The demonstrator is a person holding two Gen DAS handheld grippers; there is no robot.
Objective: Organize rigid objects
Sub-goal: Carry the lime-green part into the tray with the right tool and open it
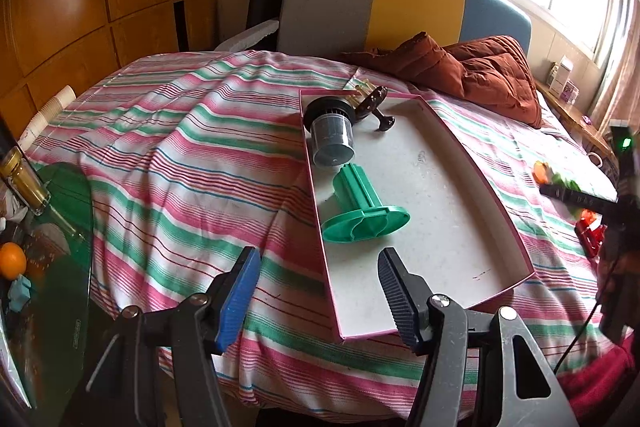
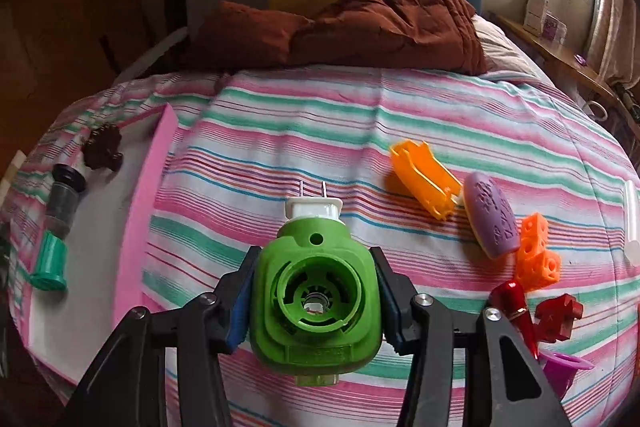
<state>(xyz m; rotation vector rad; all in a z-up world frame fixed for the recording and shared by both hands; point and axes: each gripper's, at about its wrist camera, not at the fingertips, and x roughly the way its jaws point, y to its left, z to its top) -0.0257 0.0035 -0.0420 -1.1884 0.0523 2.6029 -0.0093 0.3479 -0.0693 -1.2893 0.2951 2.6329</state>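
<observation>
Green plug-in device (image 2: pixel 314 297) — clamped between the fingers of the right gripper (image 2: pixel 314 301), pads pressing its two flanks, white plug end with two prongs pointing away from the camera. It hangs above the striped bedspread (image 2: pixel 320 131), clear of the fabric as far as I can tell.

To the left of those fingers: the shallow pink-edged tray (image 2: pixel 140 187), already holding a green spool (image 2: pixel 48 263), a grey-and-black canister (image 2: pixel 64 195) and a dark brown piece (image 2: pixel 102 147), lined up one beyond the other.

To the right of the fingers, loose on the bed: orange clip (image 2: pixel 426 183), purple oval (image 2: pixel 492 215), orange lattice block (image 2: pixel 536 251), red pieces (image 2: pixel 556 319), a magenta bit low at the frame edge.

Left gripper (image 1: pixel 316 291) — fingers at a middling spread, nothing between them, poised over the tray's near left corner (image 1: pixel 360 327).

Risks, as I judge them:
- Device is rounded, smooth plastic, gripped across its flanks only; a quick swing toward the tray could let it twist or slip out.
- Tray sits on soft bedding — a hard set-down may tip it and roll the spool and canister.
- Prongs lead the way; they could catch the tray wall.
</observation>
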